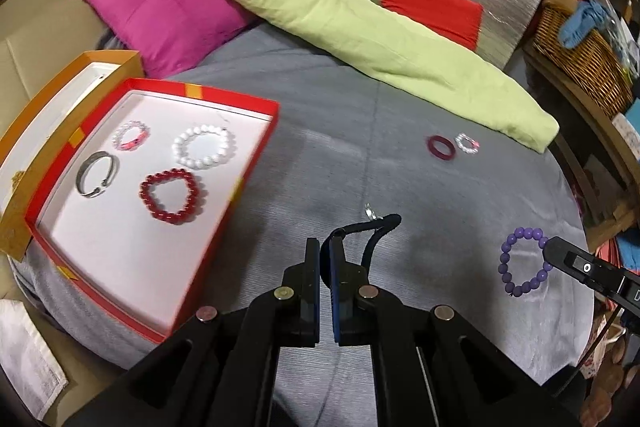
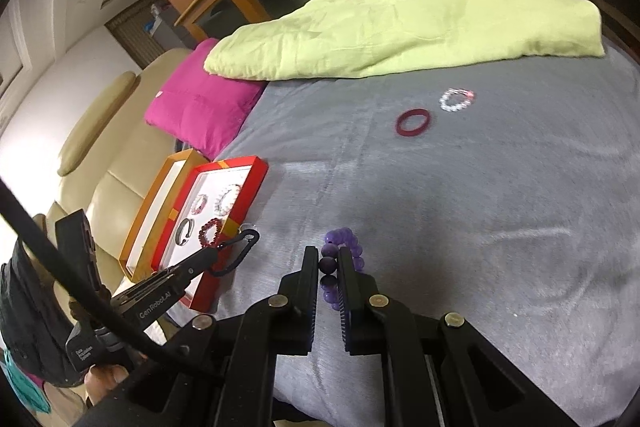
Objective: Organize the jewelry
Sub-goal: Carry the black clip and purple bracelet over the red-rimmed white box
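Note:
My left gripper (image 1: 325,247) is shut on a black cord bracelet (image 1: 376,227) with a small silver charm, held just above the grey bedspread, right of the red box (image 1: 256,147). The box holds a white bead bracelet (image 1: 203,146), a red bead bracelet (image 1: 173,195), a silver cuff (image 1: 97,174) and a pink-clear bracelet (image 1: 130,135). My right gripper (image 2: 329,255) is shut on the purple bead bracelet (image 2: 345,237), which lies on the bedspread. A dark red ring bangle (image 2: 413,121) and a clear bead bracelet (image 2: 457,99) lie farther back.
An orange box lid (image 1: 24,131) sits left of the red box. A lime green blanket (image 1: 360,35) and a magenta pillow (image 1: 168,11) lie at the back. A wicker basket (image 1: 580,55) stands at the right.

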`<state>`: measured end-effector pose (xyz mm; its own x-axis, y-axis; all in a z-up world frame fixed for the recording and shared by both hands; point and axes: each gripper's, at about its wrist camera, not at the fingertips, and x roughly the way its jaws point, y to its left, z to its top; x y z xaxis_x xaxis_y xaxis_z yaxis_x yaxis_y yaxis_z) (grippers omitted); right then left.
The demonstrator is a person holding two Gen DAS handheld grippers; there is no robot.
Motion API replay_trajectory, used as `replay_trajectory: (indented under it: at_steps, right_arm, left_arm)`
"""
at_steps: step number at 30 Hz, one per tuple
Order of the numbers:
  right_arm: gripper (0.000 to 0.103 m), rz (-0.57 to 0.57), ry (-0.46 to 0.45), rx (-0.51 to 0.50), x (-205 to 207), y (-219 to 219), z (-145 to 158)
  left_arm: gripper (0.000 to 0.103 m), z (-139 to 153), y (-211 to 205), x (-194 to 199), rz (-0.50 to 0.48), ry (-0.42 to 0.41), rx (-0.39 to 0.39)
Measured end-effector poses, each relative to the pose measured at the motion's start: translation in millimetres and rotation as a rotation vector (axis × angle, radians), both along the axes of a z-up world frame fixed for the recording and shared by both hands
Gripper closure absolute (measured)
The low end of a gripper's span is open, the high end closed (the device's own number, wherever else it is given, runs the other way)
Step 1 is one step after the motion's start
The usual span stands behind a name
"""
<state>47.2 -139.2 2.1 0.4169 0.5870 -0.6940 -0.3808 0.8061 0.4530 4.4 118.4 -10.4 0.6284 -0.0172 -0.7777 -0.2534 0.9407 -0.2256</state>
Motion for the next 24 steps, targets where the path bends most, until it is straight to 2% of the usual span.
replay_trajectory:
  at_steps: [14, 21, 24]
  right_arm:
    - [0.093, 0.111, -0.034, -0.032, 9.8, 66.4, 12.2]
    - [0.093, 0.195, -0.053, -0.038, 7.4, 115.0, 18.5]
    - [0.093, 0.237, -0.062, -0.036, 7.2, 137.3, 20.2]
  left_arm:
    - [0.099, -2.1, 60.0, -15.9, 0.121, -0.007, -0.016]
    - [0.099, -4.5, 119.4, -27.7, 0.233, -0.015, -0.058]
    - [0.099, -6.9, 139.0, -33.4, 0.238, -0.023, -0.074]
